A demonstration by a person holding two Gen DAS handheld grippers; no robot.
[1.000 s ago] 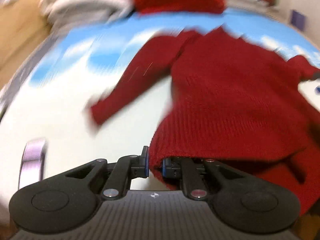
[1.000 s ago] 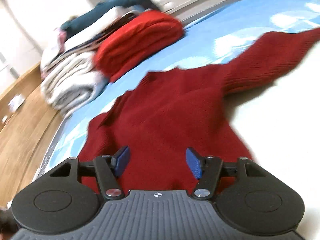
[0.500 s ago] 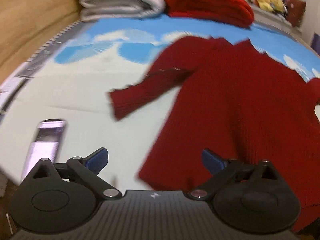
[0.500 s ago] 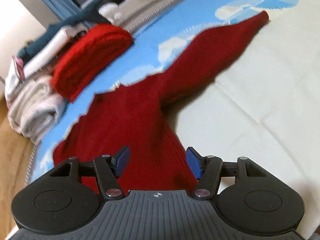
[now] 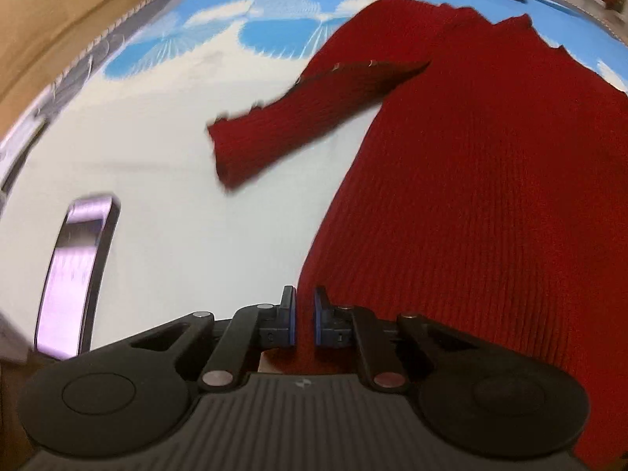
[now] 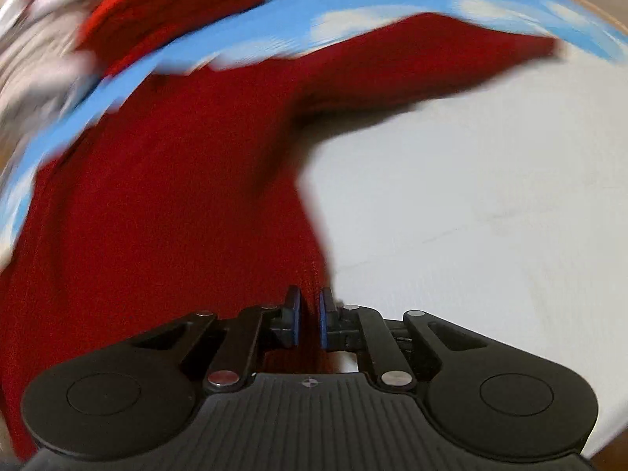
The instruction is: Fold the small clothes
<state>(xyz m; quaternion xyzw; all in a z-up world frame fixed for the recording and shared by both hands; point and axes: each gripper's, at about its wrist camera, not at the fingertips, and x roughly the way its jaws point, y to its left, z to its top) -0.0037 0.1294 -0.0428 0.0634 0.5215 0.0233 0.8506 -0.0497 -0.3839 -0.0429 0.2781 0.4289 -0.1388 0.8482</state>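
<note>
A dark red knit sweater (image 5: 471, 196) lies spread flat on the white and blue bedsheet (image 5: 188, 149), one sleeve (image 5: 298, 125) stretched to the left. My left gripper (image 5: 304, 320) is shut on the sweater's near left hem corner, red knit pinched between its blue pads. In the right wrist view the same sweater (image 6: 157, 204) fills the left half, its other sleeve (image 6: 451, 59) reaching to the upper right. My right gripper (image 6: 310, 322) is shut on the near right hem corner. That view is blurred by motion.
A phone (image 5: 74, 274) with a purple glossy face lies on the sheet at the left. A folded red garment (image 6: 172, 8) and a pile of pale folded clothes (image 6: 31, 62) sit at the far side of the bed. Wooden floor (image 5: 59, 19) borders the bed on the left.
Half a second ago both grippers stood open over the hem; both have since dropped lower and closed on the hem corners. The left one had let go of the hem before that.
</note>
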